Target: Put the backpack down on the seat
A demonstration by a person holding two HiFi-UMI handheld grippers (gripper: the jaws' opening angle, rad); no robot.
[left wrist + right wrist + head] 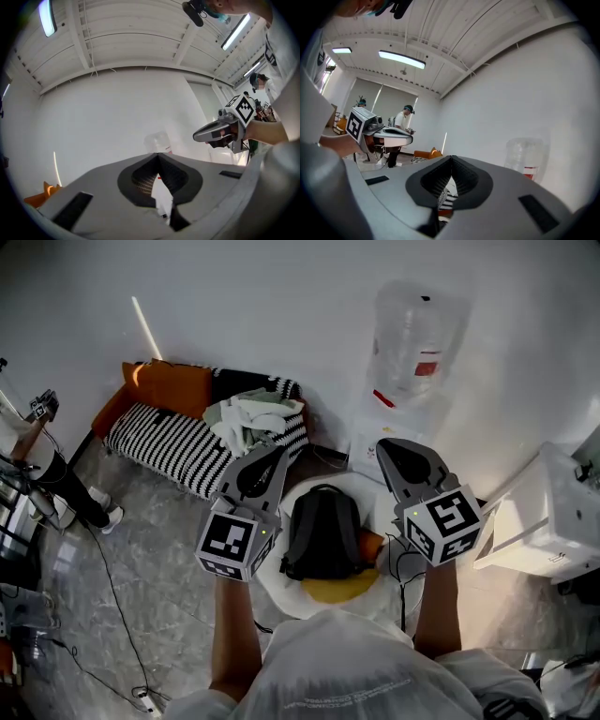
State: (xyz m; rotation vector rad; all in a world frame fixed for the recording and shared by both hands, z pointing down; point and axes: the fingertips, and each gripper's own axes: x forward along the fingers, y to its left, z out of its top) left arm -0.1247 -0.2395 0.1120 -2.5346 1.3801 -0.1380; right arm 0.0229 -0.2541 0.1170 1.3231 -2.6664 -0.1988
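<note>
Backpack [323, 532] lies flat on the round white seat [271, 585], straight below the person and between the two arms. Dark, back panel or front face up; hard to say which.

Left gripper [280, 453]: jaws clenched tip to tip, nothing between them. It is clear of the backpack, to its left and held above it. The left gripper view confirms this, showing closed tips against a bare wall [112, 122].

Right gripper [383, 447]: the same, jaws pressed together and empty, to the right of the backpack. Each gripper view shows the other gripper held level, aimed away from the seat.

Judgement: the putting-down looks done. The backpack rests on the seat and neither gripper touches it. What may be left is only checking that it sits steady.

Hard to make out:
- The seat is mostly covered by the backpack and cut off by the person's shoulders, so its kind is unclear.
- A yellow patch [339, 590] and an orange bit [371, 545] peek out beside the backpack; cushion or seat part, cannot tell.
- Straps are not traceable.
- Neither gripper view shows the backpack at all.

Around: water dispenser [412, 343] against the wall, striped bench [169, 444] with a pile of clothes [248, 418].
</note>
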